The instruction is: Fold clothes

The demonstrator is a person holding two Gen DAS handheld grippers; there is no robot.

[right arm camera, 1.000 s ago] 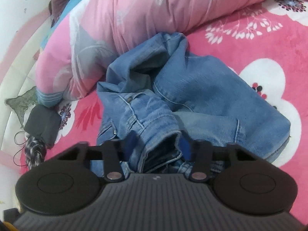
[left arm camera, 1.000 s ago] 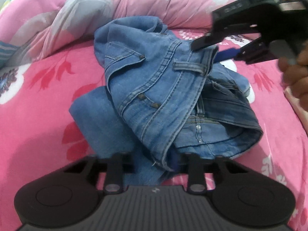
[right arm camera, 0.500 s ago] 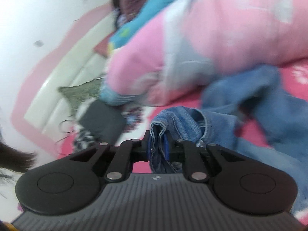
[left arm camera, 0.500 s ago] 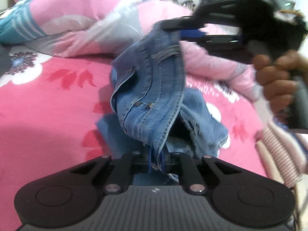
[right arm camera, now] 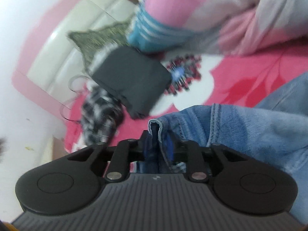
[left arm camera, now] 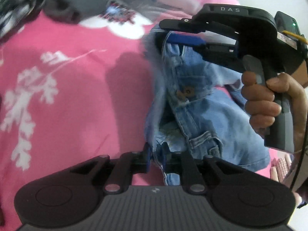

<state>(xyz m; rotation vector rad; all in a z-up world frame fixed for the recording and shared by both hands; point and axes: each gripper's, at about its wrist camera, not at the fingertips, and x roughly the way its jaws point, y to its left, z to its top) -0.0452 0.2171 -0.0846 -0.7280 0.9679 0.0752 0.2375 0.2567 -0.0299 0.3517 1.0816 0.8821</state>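
Note:
A pair of light blue jeans [left arm camera: 194,104] hangs in the air between both grippers, above a pink flowered bedspread [left arm camera: 77,96]. My left gripper [left arm camera: 155,154] is shut on the jeans' waistband edge. In the left wrist view my right gripper [left arm camera: 169,33] is shut on the far part of the waistband, held by a hand at the upper right. In the right wrist view my right gripper [right arm camera: 159,146] pinches a folded denim edge [right arm camera: 231,123], and the cloth trails off to the right.
A folded dark grey garment [right arm camera: 130,79] and a black-and-white checked cloth [right arm camera: 100,117] lie at the head of the bed. A pink and blue quilt [right arm camera: 211,15] is heaped behind. A cream headboard [right arm camera: 63,52] and white wall stand at left.
Both grippers closed on the jeans' waistband and lifted them off the bed. The jeans now hang stretched between them, and both views have swung towards the head of the bed.

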